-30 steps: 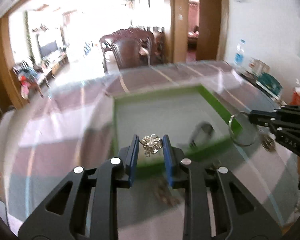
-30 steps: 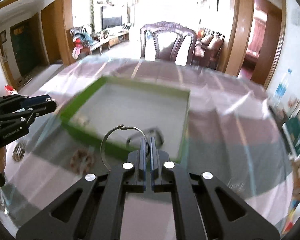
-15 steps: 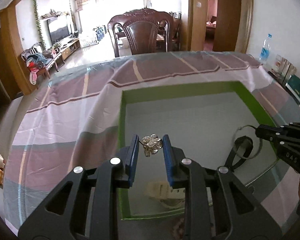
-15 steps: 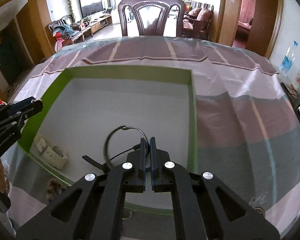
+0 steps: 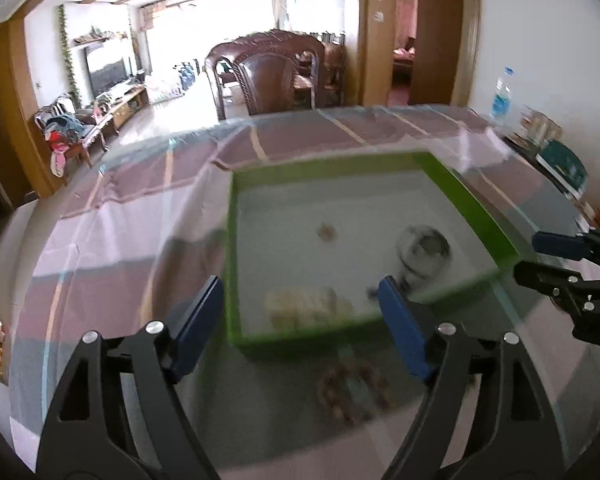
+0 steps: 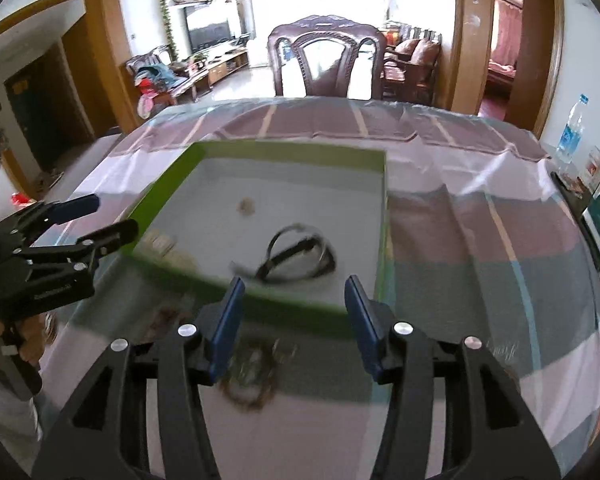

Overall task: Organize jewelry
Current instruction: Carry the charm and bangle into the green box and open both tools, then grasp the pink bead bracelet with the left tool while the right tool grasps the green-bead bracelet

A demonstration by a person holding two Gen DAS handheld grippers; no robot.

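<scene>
A green box (image 5: pixel 476 204) (image 6: pixel 260 148) with a white floor sits on the table. On that floor lie a small flower brooch (image 5: pixel 327 233) (image 6: pixel 246 205), a silver hoop on a black strap (image 5: pixel 424 248) (image 6: pixel 300 254) and a cream piece (image 5: pixel 300 304) (image 6: pixel 160 244). My left gripper (image 5: pixel 298 300) (image 6: pixel 114 216) hangs over the box's near left corner, jaws opening wide, nothing between them. My right gripper (image 6: pixel 295 292) (image 5: pixel 536 258) is over the near wall, jaws opening, also with nothing between them. A brown bead bracelet (image 5: pixel 352 388) (image 6: pixel 252 376) lies on the cloth in front of the box.
The table has a pink and grey checked cloth (image 6: pixel 480 240) under clear film. A dark wooden chair (image 6: pixel 326 60) stands at the far edge. A water bottle (image 6: pixel 572 132) and books (image 5: pixel 560 160) sit along the right side. A person's hand (image 6: pixel 28 336) holds the left gripper.
Both grippers have opened. The brooch left the left jaws and the hoop left the right jaws; both now lie in the box. Both grippers drew back toward the box's near wall.
</scene>
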